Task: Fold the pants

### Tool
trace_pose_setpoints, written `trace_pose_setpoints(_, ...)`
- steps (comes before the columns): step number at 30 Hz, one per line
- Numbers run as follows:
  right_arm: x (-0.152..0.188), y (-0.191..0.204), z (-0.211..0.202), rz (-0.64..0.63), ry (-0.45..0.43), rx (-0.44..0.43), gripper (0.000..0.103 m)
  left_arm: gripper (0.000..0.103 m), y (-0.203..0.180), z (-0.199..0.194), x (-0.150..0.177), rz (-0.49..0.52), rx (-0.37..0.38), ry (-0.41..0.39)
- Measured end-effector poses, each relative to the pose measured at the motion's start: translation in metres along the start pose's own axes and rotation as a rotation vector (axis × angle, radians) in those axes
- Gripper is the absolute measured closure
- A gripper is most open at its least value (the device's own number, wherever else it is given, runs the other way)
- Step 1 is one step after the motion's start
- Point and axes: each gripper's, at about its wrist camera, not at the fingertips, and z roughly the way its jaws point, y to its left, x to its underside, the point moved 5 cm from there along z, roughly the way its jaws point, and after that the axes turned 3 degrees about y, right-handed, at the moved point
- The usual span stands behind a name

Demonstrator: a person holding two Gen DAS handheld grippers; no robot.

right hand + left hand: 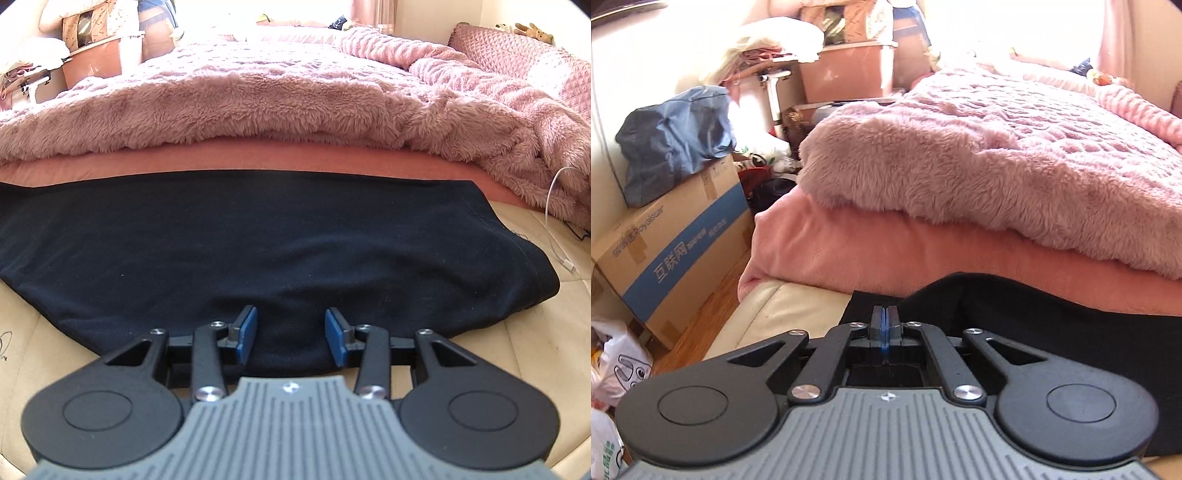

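The black pants lie flat and spread out on the cream edge of the bed, right in front of the right tool. Their far edge touches the pink sheet, and past that sits the fluffy pink blanket. They look like they are folded long-ways already, because only one wide strip shows. One end of the strip, with a stitched hem, is off to the right of the right tool.

The right tool has its two blue pads wide apart. It sits low at the near edge of the pants, with cloth between the pads, but it is not pinching yet.

The left tool has its pads pressed tight together. It sits at the near edge of the pants too. The pictures do not show whether any cloth is caught between its pads.

It looks like the grabbing step, just before a fold. Next, the right tool likely needs to close on the near edge. Then both tools would lift together and carry the cloth over, keeping it even so it does not bunch up. A white cable lies far off to the right of the right tool, well clear of the pants.
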Motion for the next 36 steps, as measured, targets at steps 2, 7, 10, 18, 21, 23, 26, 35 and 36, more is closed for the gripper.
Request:
trace_pose_setpoints(2,0.0,0.001,0.001,0.003,-0.002,0.003,0.064,0.097,-0.001,0.006,0.001,0.024,0.045,0.058)
trace_pose_setpoints(7,-0.002,0.005,-0.004,-0.005,-0.027,0.018,0.064,0.035,-0.017,0.021,0.028,0.064,0.005,0.043)
trace_pose_setpoints(10,-0.006,0.01,-0.01,-0.008,-0.06,-0.015,0.064,0.034,-0.025,0.04,0.038,0.08,-0.046,0.063)
trace_pose_setpoints(18,0.0,0.026,0.003,-0.051,-0.01,-0.058,0.062,0.102,-0.012,0.044,0.037,-0.035,-0.041,0.05)
trace_pose_setpoints(21,0.0,0.03,0.004,-0.081,-0.004,-0.055,0.059,0.102,-0.007,0.025,0.019,-0.009,-0.006,0.01)
trace_pose_setpoints(23,-0.001,0.03,0.005,-0.081,-0.002,-0.055,0.059,0.103,-0.001,0.01,0.003,0.009,0.008,-0.009)
trace_pose_setpoints(26,-0.001,0.03,0.006,-0.076,0.0,-0.054,0.059,0.103,0.012,-0.007,-0.026,0.031,-0.005,-0.023)
trace_pose_setpoints(35,0.0,0.031,0.006,-0.077,0.007,-0.051,0.058,0.098,0.028,0.059,-0.019,0.141,-0.111,0.267)
trace_pose_setpoints(36,0.0,0.031,0.006,-0.078,0.009,-0.053,0.058,0.094,0.032,0.068,-0.012,0.124,-0.151,0.279)
